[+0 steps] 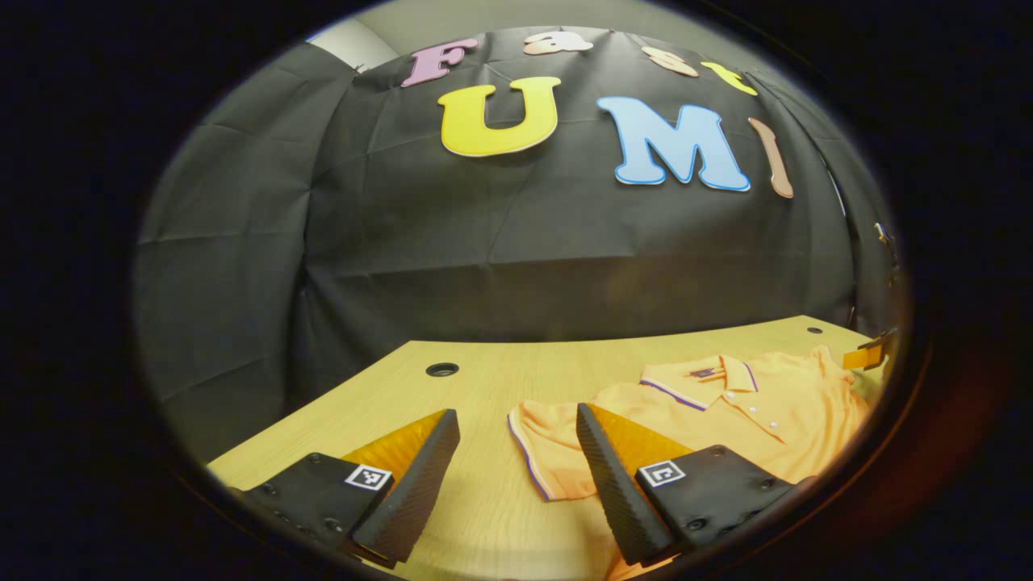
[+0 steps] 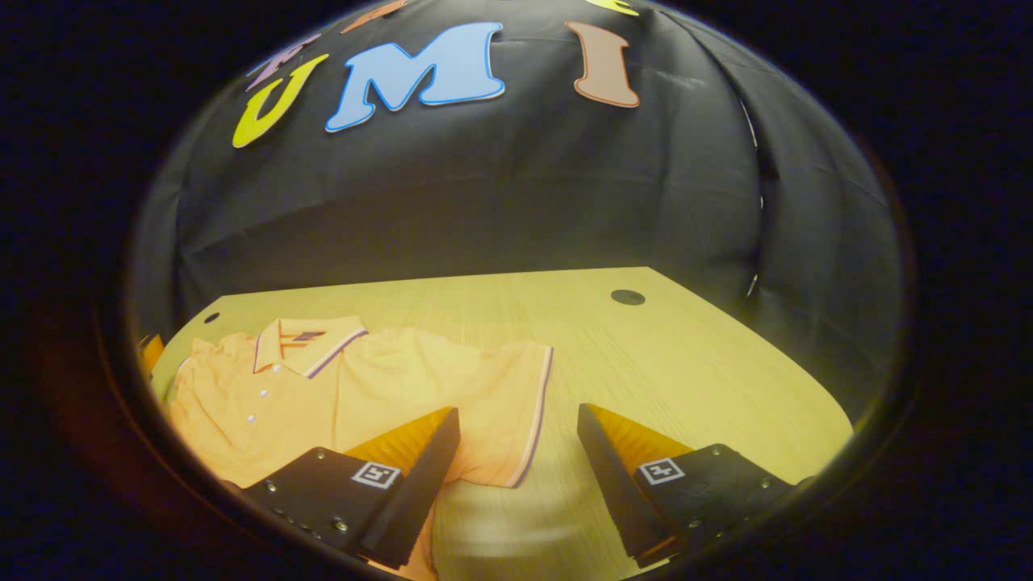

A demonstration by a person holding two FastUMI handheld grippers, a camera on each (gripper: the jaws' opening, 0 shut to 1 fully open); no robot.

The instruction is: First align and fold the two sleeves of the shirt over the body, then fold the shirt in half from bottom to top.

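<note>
An orange polo shirt with a purple-trimmed collar lies flat on the wooden table, front up. In the left gripper view my left gripper is open above the table, its fingers straddling the edge of one short sleeve. In the right gripper view the same shirt spreads to the left, and my right gripper is open over the hem of the other sleeve. Nothing is held between either pair of fingers. The other gripper peeks in at the far right of the left gripper view.
The table has round cable holes near its back corners. Black cloth walls stand close behind the table's far edge. Bare wood lies outside each sleeve.
</note>
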